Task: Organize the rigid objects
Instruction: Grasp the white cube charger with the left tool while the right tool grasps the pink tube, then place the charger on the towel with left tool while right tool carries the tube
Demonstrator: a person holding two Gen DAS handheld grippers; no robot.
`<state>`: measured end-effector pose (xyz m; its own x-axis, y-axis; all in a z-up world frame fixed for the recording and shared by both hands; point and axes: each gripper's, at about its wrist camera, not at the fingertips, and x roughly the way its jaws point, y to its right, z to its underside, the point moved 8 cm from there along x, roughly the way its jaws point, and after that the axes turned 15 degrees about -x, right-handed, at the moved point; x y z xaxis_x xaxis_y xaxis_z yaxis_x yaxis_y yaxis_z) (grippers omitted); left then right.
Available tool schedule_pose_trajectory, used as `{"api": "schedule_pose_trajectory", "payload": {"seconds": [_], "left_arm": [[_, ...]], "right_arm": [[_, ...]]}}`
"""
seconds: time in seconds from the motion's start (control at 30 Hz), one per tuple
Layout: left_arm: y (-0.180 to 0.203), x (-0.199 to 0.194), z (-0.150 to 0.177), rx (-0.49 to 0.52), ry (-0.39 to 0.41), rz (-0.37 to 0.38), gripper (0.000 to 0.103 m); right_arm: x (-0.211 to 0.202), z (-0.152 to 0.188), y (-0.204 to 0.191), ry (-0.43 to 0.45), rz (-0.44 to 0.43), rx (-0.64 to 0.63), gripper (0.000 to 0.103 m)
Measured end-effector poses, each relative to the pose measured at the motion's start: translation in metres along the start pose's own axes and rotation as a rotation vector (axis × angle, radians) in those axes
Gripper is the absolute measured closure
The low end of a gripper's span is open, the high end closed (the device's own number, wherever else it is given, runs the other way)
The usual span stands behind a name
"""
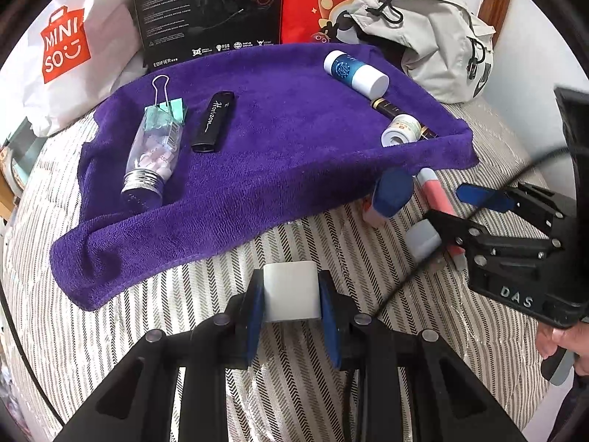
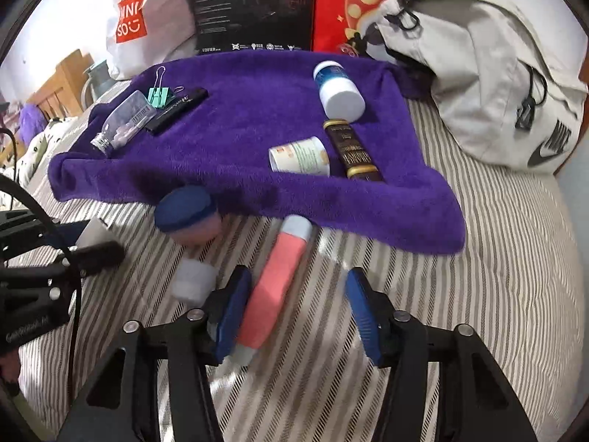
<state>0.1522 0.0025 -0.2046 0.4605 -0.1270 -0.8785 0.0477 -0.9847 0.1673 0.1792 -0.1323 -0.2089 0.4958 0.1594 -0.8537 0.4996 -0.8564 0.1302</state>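
My left gripper (image 1: 291, 307) is shut on a white cylinder (image 1: 291, 291) just above the striped cover, in front of the purple towel (image 1: 279, 169). My right gripper (image 2: 298, 315) stands open astride a pink tube (image 2: 276, 287), which lies nearer its left pad. A blue-lidded pink jar (image 2: 186, 213) and a small white cap (image 2: 193, 281) lie beside the tube. On the towel lie a clear bottle (image 1: 152, 154), a green binder clip (image 1: 165, 110), a black stick (image 1: 213, 121), a blue-white bottle (image 1: 355, 73), a small white jar (image 1: 401, 130) and a dark gold-banded tube (image 2: 353, 151).
A white shopping bag (image 1: 73, 48), a black box (image 1: 210, 11) and a red bag (image 1: 324, 0) stand behind the towel. A grey backpack (image 2: 478, 73) lies at the back right. The striped cover (image 2: 497, 258) stretches right of the towel. A hand (image 1: 563, 339) holds the right gripper.
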Motion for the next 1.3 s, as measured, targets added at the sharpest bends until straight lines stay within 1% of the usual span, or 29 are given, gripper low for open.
{"api": "schedule_pose_trajectory", "payload": {"seconds": [0.07,0.2,0.27,0.4,0.53,0.57,0.6,0.67,0.77,0.87,0.93,1.03,1.13,1.23,1.3], "left_arm": [[-0.001,-0.001,0.001,-0.001,0.000,0.009,0.076],[-0.003,-0.001,0.002,-0.006,0.005,0.017,0.076],[-0.002,-0.001,0.002,-0.002,0.009,0.013,0.076],[-0.002,-0.001,0.002,0.002,0.011,0.016,0.076],[-0.003,-0.002,0.002,0.003,0.018,0.018,0.076],[-0.002,-0.002,0.003,0.008,0.021,0.014,0.076],[-0.002,-0.002,0.003,0.011,0.023,0.012,0.076],[-0.001,-0.002,0.003,0.014,0.023,0.012,0.077],[-0.004,-0.004,0.003,0.005,0.012,0.016,0.077],[-0.009,-0.004,0.005,0.016,0.011,-0.011,0.077],[-0.008,-0.004,0.004,0.016,0.025,-0.012,0.077],[-0.003,-0.002,0.004,0.047,0.044,-0.039,0.077],[-0.005,-0.003,0.002,0.026,0.053,-0.006,0.077],[-0.012,-0.010,0.002,-0.014,0.025,0.043,0.077],[-0.018,-0.020,0.001,-0.024,0.042,0.049,0.077]], "right_arm": [[-0.003,0.006,0.007,-0.018,0.009,-0.001,0.064],[-0.008,0.016,0.018,-0.058,0.017,-0.011,0.064],[-0.007,0.014,0.018,-0.060,0.015,-0.015,0.064],[-0.004,0.005,0.014,-0.051,0.032,-0.075,0.065],[-0.004,0.003,0.011,-0.055,-0.018,-0.093,0.076],[-0.004,0.002,0.009,-0.056,-0.023,-0.105,0.082],[-0.004,0.000,0.005,-0.059,-0.022,-0.122,0.086],[-0.004,0.000,0.002,-0.070,-0.008,-0.146,0.087],[-0.008,0.006,0.003,-0.113,-0.061,-0.114,0.086],[-0.009,0.009,0.002,-0.095,-0.053,-0.120,0.086],[-0.010,0.009,0.002,-0.087,-0.041,-0.116,0.086],[-0.010,0.010,0.001,-0.079,-0.036,-0.111,0.086],[-0.009,0.010,0.002,-0.076,-0.049,-0.097,0.086],[-0.014,0.013,0.003,-0.090,-0.094,-0.065,0.086],[-0.021,0.014,0.004,-0.083,-0.106,-0.052,0.086]]}}
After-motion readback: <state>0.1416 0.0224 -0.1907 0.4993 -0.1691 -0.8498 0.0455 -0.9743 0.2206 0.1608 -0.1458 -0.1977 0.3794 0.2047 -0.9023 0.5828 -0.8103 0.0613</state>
